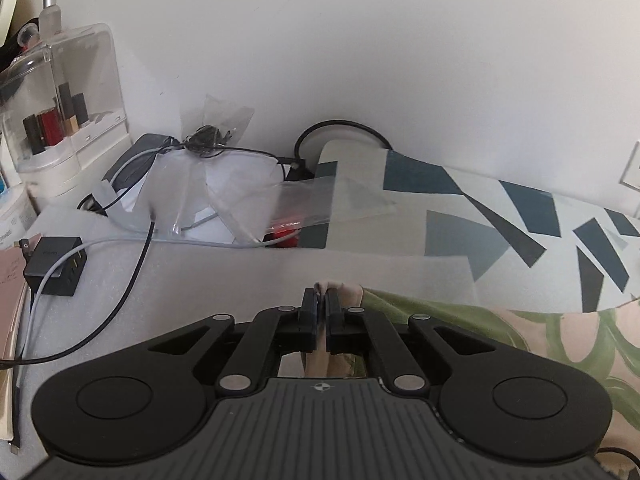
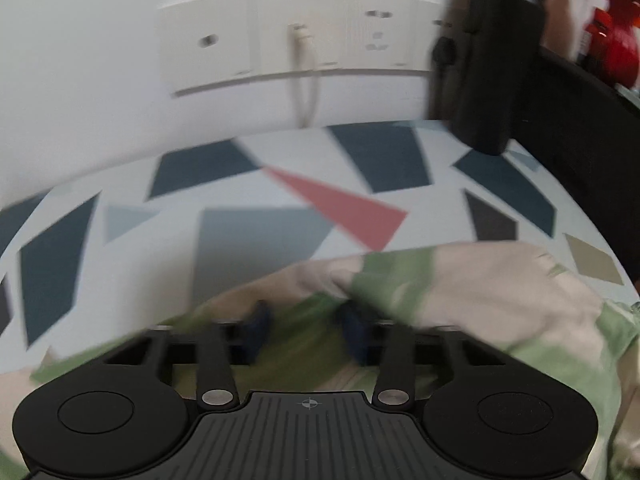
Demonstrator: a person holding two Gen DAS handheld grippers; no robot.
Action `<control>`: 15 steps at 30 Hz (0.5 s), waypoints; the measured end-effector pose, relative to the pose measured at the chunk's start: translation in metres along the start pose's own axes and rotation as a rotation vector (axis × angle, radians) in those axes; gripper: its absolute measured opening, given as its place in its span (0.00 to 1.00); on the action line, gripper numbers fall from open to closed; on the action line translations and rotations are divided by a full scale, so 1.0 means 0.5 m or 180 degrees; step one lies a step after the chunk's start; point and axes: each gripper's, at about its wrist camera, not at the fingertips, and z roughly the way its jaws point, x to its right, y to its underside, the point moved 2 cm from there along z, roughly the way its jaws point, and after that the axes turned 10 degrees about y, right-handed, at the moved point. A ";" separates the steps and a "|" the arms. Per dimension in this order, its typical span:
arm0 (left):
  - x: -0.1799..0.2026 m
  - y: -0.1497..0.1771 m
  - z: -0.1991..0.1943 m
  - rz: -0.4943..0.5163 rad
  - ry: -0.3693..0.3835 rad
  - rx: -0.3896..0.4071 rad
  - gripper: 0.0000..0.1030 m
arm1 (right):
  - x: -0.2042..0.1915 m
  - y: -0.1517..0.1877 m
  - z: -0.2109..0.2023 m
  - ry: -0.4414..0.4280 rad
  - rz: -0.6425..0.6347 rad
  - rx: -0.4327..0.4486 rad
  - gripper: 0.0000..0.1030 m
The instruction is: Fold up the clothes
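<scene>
Fabric was pinched between the closed jaws of the left gripper [image 1: 322,300]: a corner of the green-and-cream garment [image 1: 520,332], which trailed off to the right over the patterned cloth [image 1: 460,216]. Just beyond lay a white foam sheet [image 1: 200,276], then cables and plastic bags by the wall. The right gripper [image 2: 306,330], blurred, had its jaws standing apart with the garment bunched between them; whether they pressed it I cannot tell.

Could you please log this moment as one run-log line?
task: fold clothes | left gripper: shut on garment edge | right gripper: fingers apart over garment
</scene>
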 end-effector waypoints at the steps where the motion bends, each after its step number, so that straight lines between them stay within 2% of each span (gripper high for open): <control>1: 0.002 -0.002 0.006 -0.0005 -0.0019 -0.0001 0.04 | 0.008 -0.012 0.012 0.0080 0.0019 0.0005 0.06; 6: 0.017 -0.013 0.039 -0.0004 -0.0092 -0.0016 0.04 | 0.003 -0.046 0.050 0.0182 -0.0181 0.0114 0.05; 11: 0.029 -0.029 0.094 0.0035 -0.0214 -0.0080 0.03 | 0.010 -0.088 0.094 0.0240 -0.0091 0.0157 0.05; 14: 0.015 -0.040 0.125 -0.0075 -0.0396 -0.0094 0.03 | 0.012 -0.110 0.114 0.0322 -0.0089 0.0158 0.05; 15: 0.010 -0.044 0.133 -0.0128 -0.0359 -0.0128 0.03 | 0.013 -0.116 0.119 0.0339 -0.0080 0.0158 0.06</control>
